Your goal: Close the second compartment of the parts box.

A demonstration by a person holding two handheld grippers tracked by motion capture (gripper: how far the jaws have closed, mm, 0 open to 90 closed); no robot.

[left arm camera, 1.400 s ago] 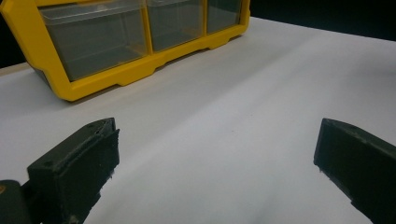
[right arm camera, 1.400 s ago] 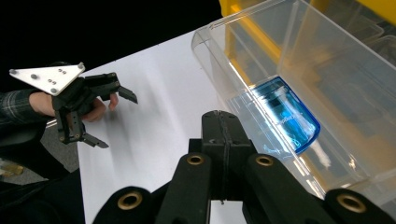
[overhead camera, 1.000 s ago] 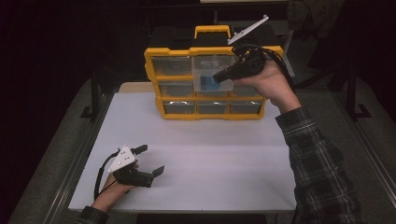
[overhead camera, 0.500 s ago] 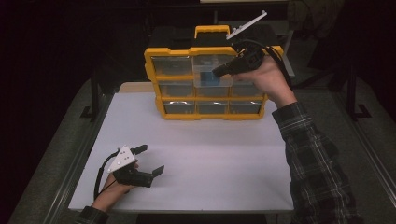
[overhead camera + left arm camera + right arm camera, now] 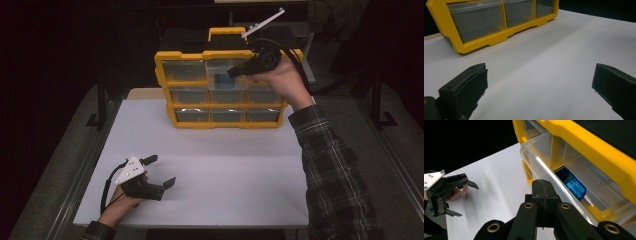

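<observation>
A yellow organizer (image 5: 165,80) with clear drawers stands upright at the back of the white table (image 5: 225,160). Its top middle drawer (image 5: 220,67) is pulled out a little and holds a blue translucent box (image 5: 223,82). My right gripper (image 5: 234,72) is shut, its tip at that drawer's front rim, with nothing between the jaws. In the right gripper view the shut jaws (image 5: 544,187) sit just before the drawer (image 5: 541,150), the blue box (image 5: 571,183) behind its clear front. My left gripper (image 5: 161,171) rests open and empty near the table's front left; in its own view (image 5: 540,70) it faces the organizer (image 5: 486,41).
The organizer has a yellow carry handle (image 5: 222,33) on top. Dark floor and metal table legs (image 5: 102,100) lie beyond the table's left edge. White tabletop stretches between the organizer and the left gripper (image 5: 467,200).
The right hand and its shut gripper have risen slightly along the organizer's front toward the top row. The left gripper has stayed put.
</observation>
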